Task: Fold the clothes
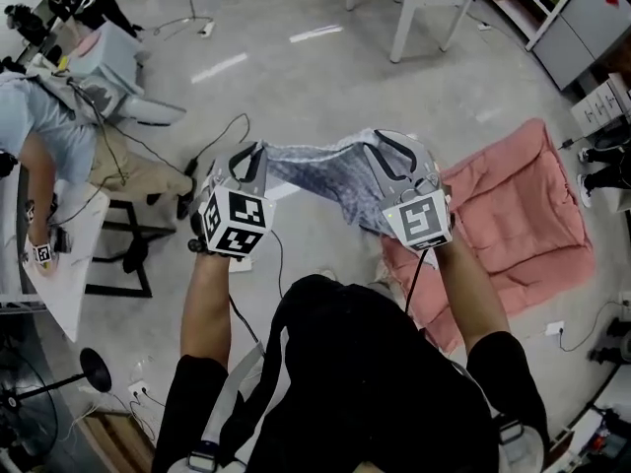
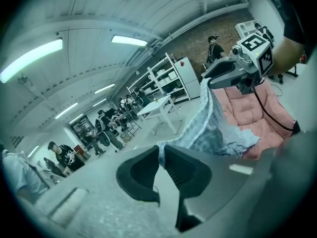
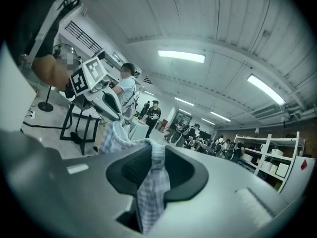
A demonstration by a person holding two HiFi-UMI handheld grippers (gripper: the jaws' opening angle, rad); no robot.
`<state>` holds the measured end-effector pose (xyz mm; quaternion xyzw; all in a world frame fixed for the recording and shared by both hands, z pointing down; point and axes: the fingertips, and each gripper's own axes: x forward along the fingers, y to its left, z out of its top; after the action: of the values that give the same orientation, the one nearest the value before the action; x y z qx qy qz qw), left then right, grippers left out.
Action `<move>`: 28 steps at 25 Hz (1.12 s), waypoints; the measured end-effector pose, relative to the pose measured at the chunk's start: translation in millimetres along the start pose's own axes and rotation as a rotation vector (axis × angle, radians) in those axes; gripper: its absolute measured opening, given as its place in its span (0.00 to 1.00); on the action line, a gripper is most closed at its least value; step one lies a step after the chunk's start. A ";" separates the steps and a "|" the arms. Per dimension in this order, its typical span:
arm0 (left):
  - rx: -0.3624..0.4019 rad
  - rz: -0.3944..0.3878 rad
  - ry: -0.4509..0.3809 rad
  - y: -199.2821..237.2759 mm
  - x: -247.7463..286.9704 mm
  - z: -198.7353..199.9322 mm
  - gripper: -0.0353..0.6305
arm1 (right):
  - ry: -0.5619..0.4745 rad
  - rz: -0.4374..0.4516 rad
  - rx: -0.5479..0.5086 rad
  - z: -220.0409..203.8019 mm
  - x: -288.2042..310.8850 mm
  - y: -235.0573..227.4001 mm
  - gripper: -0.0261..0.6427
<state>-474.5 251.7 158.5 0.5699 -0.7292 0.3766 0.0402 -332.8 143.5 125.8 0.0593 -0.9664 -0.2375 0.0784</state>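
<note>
Left gripper [image 1: 246, 156] pinching one edge of a checked cloth [image 1: 315, 170], right gripper [image 1: 394, 156] clamped on the other, cloth stretched in the air between them, its lower part hidden behind the right gripper, pink mat [image 1: 523, 225] below partly covered.

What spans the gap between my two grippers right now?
In the head view, the checked cloth hangs stretched from the left gripper to the right gripper, pinched in both.
</note>
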 end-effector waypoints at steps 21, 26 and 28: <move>-0.117 0.389 0.174 152.1 -150.0 -122.7 0.12 | -0.250 0.306 0.044 125.4 137.9 134.5 0.17; -0.155 0.462 0.214 160.8 -189.3 -141.8 0.12 | -0.290 0.378 0.027 147.7 145.7 166.7 0.17; -0.177 0.486 0.224 160.1 -204.7 -146.6 0.12 | -0.308 0.409 0.024 152.9 147.5 177.7 0.17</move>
<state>-595.7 513.5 82.5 0.3274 -0.8656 0.3706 0.0787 -518.7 346.4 93.4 -0.1736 -0.9615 -0.2115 -0.0242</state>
